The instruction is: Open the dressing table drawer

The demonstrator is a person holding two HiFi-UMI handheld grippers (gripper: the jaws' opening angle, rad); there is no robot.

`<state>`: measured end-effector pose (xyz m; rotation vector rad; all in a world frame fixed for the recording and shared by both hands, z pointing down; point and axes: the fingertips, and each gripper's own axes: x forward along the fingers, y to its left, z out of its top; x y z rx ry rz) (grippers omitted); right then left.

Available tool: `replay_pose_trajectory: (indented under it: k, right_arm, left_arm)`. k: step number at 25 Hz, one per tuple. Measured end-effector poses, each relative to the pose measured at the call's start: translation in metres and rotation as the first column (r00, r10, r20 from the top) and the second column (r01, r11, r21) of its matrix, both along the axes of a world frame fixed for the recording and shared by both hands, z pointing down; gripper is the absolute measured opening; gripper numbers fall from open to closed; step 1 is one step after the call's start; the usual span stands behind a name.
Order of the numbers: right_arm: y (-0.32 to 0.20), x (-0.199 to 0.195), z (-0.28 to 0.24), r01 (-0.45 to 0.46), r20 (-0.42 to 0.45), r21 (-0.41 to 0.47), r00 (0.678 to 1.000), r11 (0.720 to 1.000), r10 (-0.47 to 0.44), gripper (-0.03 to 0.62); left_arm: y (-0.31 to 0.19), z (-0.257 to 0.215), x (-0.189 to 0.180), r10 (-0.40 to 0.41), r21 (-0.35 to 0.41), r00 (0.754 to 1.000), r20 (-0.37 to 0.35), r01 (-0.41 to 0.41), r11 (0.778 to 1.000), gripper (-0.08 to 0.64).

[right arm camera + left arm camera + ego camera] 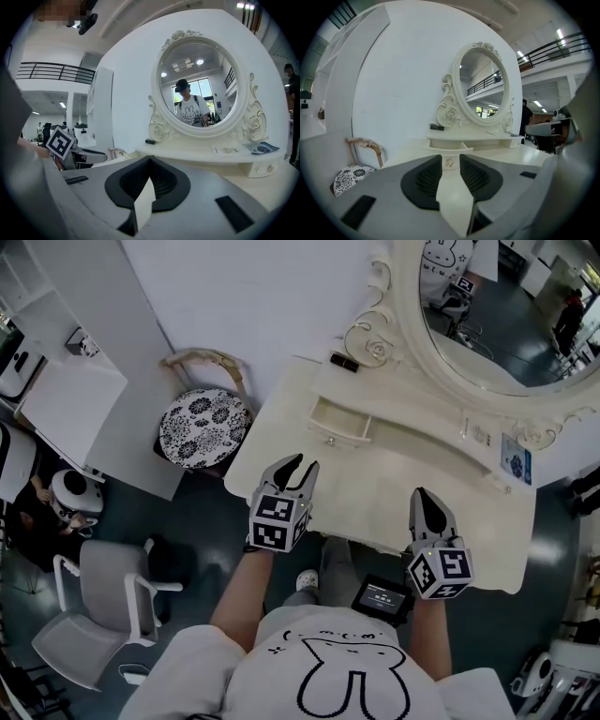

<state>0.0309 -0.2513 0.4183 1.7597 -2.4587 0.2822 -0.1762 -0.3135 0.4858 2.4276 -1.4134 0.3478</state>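
Drawer (342,421) is seen pulled out of the low upper tier, centre of the head view, so the task is judged done. Left tool (294,466) is held spread and empty, lined up with the knob (449,162) but apart from it. Right tool (424,499) is pressed together on nothing, kept idle above the desk (375,493). Counted: two tools, one open drawer, one mirror (497,315), one stool (202,427).

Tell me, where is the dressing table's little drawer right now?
In the head view the drawer juts out, open, from the left end of the raised shelf, below the mirror and just ahead of the left gripper.
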Motion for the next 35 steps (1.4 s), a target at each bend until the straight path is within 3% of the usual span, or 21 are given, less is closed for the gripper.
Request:
replay_pose_trajectory:
  k: [7, 10, 14, 24, 35]
  right_arm:
    - [0.006, -0.009, -0.009, 0.027, 0.053, -0.026, 0.998, 0.999, -0.025, 0.012]
    - [0.010, -0.012, -0.009, 0.045, 0.018, -0.040, 0.999, 0.998, -0.044, 0.012]
    - [0.015, -0.018, -0.012, 0.075, -0.026, -0.042, 0.997, 0.996, -0.076, 0.012]
    - [0.027, -0.013, -0.043, 0.124, -0.067, 0.023, 0.990, 0.992, -0.122, 0.012]
    - [0.050, 0.002, -0.073, 0.153, -0.040, 0.088, 0.988, 0.984, -0.150, 0.012]
  left_arm:
    - [0.015, -0.017, -0.006, -0.003, 0.028, 1.000, -0.024, 0.003, 1.000, 0.111]
    - [0.020, -0.020, -0.005, -0.001, 0.024, 1.000, -0.023, 0.002, 1.000, 0.101]
    - [0.024, -0.029, -0.002, -0.002, 0.038, 1.000, -0.013, 0.003, 0.999, 0.015]
    - [0.038, -0.076, 0.012, 0.001, 0.141, 0.999, -0.049, 0.006, 0.990, 0.015]
    - [0.073, -0.110, 0.026, -0.011, 0.195, 0.999, -0.047, 0.020, 0.981, 0.015]
